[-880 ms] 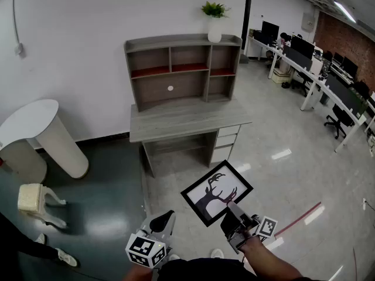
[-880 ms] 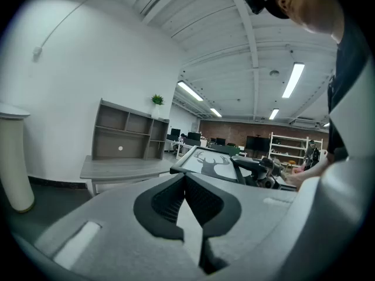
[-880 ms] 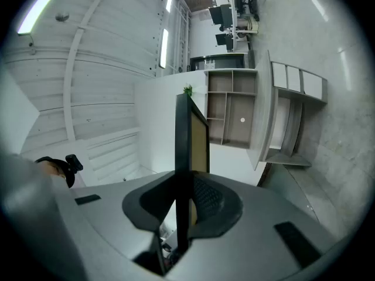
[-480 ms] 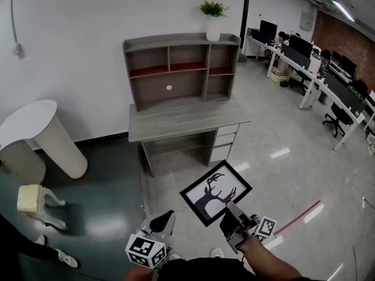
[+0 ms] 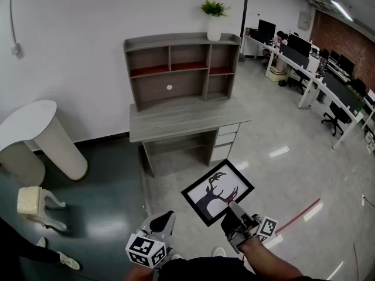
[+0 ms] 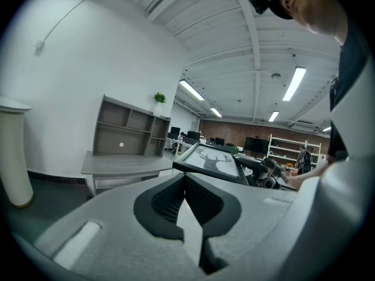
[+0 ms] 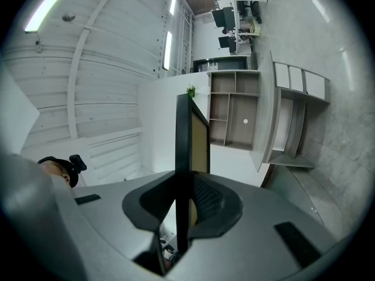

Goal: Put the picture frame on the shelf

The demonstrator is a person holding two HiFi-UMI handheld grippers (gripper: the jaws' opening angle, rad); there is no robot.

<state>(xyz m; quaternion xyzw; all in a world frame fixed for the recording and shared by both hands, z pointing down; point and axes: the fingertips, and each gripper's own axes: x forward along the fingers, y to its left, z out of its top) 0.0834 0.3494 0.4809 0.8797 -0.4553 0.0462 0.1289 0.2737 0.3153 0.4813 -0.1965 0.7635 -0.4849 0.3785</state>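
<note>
Far left there's a round white table (image 5: 36,117) against the wall, with a small cream stool (image 5: 31,198) on the dark floor just in front of it; someone's shoe (image 5: 65,260) pokes in at the bottom-left corner.

Next over, low in the head view, is the left hand-held gripper (image 5: 163,220); its own view shows the jaws pressed together with nothing between them, so it's empty.

In the middle of the room the grey bench (image 5: 186,119) stands against the white wall, drawers (image 5: 226,140) on its right side; the shelf (image 5: 180,68) sits on top of it, with open compartments and red boards on the upper row; a plant (image 5: 214,9) in a white pot stands on the shelf's top right corner.

The picture frame (image 5: 216,191), black border with a deer silhouette, is up in the air over the pale floor (image 5: 275,180), in front of the bench and well apart from the shelf; it's tilted, face up toward the head camera. The right hand-held gripper (image 5: 233,211) is pinching it by the lower right edge; in the right gripper view the frame's edge runs straight between the two pads, both pressing on it.

Far right are rows of office desks (image 5: 316,75) with monitors and chairs; a red line (image 5: 302,216) runs across the floor near the right hand-held gripper.
</note>
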